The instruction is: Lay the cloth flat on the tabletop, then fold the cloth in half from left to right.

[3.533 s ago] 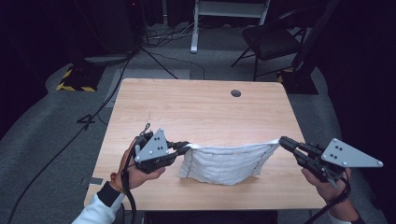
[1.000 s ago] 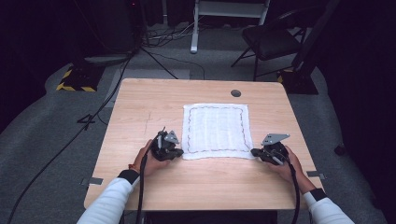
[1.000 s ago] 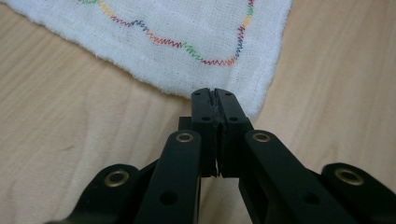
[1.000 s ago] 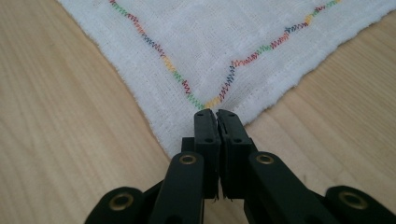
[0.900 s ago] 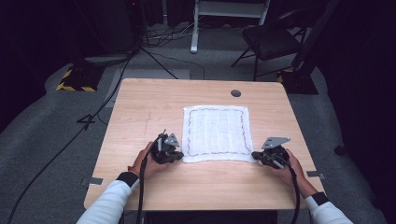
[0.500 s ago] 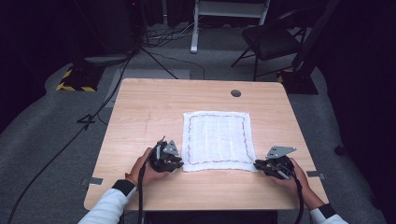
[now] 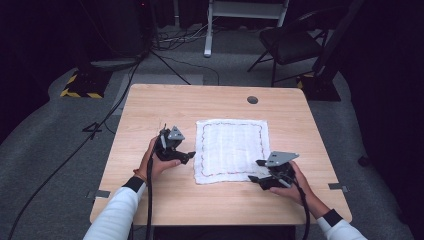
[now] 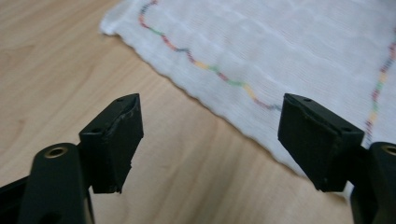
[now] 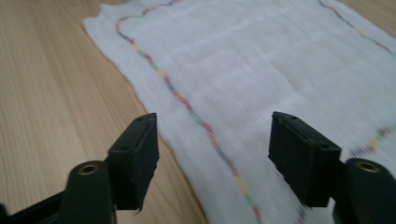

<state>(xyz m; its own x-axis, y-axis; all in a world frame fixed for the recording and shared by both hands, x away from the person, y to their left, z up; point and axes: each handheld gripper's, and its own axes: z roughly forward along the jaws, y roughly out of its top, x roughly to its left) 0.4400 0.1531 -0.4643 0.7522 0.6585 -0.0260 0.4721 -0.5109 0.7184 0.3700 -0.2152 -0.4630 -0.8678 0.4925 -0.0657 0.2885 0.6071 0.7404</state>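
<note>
White cloth (image 7: 231,150) w/ multicolour stitched border lies flat & spread on wooden table (image 7: 150,110), near its centre, toward the person's edge. Left gripper (image 7: 186,156) sits just beside cloth's left edge; jaws have just been opening, now spread wide, nothing between pads, cloth hem (image 8: 219,100) lying just beyond them. Right gripper (image 7: 256,171) rests at cloth's near right corner; jaws likewise just opened, spread apart, hanging over the stitched border (image 9: 205,128) w/o pinching it.
</note>
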